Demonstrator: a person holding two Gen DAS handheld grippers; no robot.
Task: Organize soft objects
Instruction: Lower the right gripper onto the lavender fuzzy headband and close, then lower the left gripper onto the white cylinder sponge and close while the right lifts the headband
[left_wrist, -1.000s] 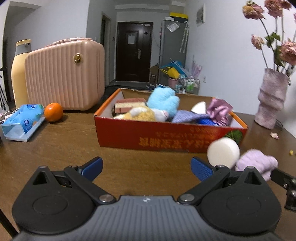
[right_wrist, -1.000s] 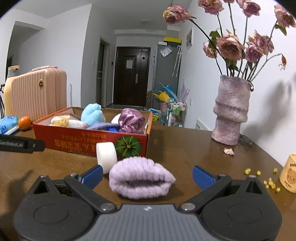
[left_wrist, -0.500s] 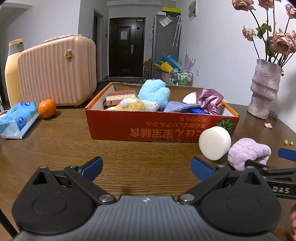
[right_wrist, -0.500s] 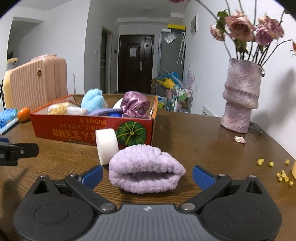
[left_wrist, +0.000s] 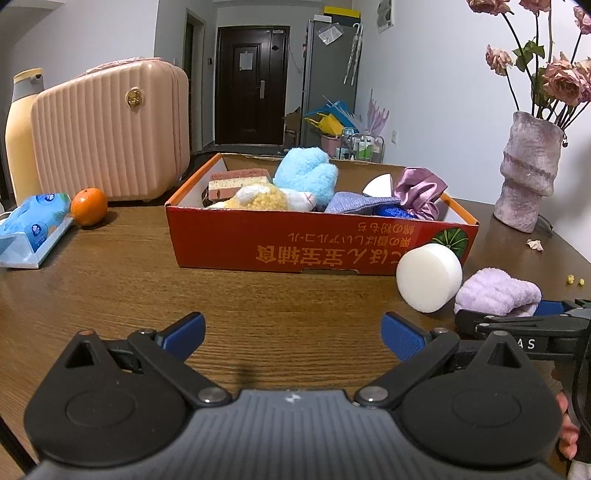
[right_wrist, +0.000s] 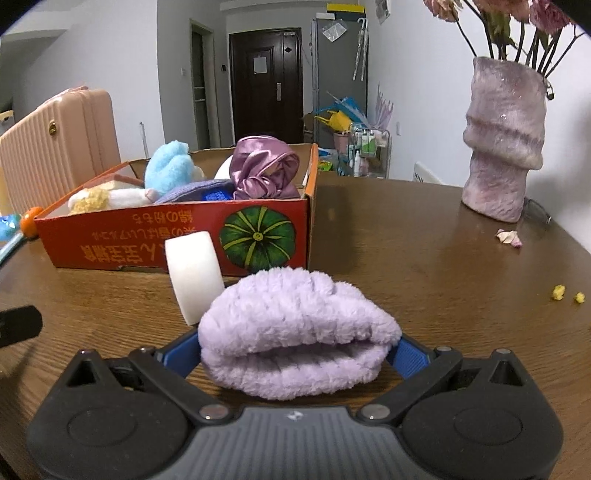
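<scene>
Now, far to the left of my left hand-held gripper (left_wrist: 291, 332), a tissue pack (left_wrist: 31, 229) and an orange (left_wrist: 88, 206) lie on the table (left_wrist: 129, 280), with a pink case (left_wrist: 110, 133) behind them. These are not soft things to sort, I think. My left hand-held gripper is released, its blue fingers wide apart, and it holds nothing; only bare table is between them.

Ahead of it stands the red box (left_wrist: 295, 243). Inside I see a blue plush (left_wrist: 304, 173), a yellow and white plush (left_wrist: 266, 197), a layered sponge (left_wrist: 238, 181), a grey-blue cloth (left_wrist: 358, 203) and a shiny purple satin piece (left_wrist: 419, 192). So most of the work looks done.

Two things are left outside. The white foam cylinder (right_wrist: 194, 275) stands just in front of the box, ahead and a little left of my right hand-held gripper (right_wrist: 295, 354). The lilac fluffy cloth (right_wrist: 295, 336) lies on the table between the fingers of the right hand-held gripper. Both blue pads touch its sides, but I cannot tell whether they already squeeze it or only frame it.

Further right, well apart, stands a vase (right_wrist: 504, 147) with some crumbs (right_wrist: 567, 293) on the table.
</scene>
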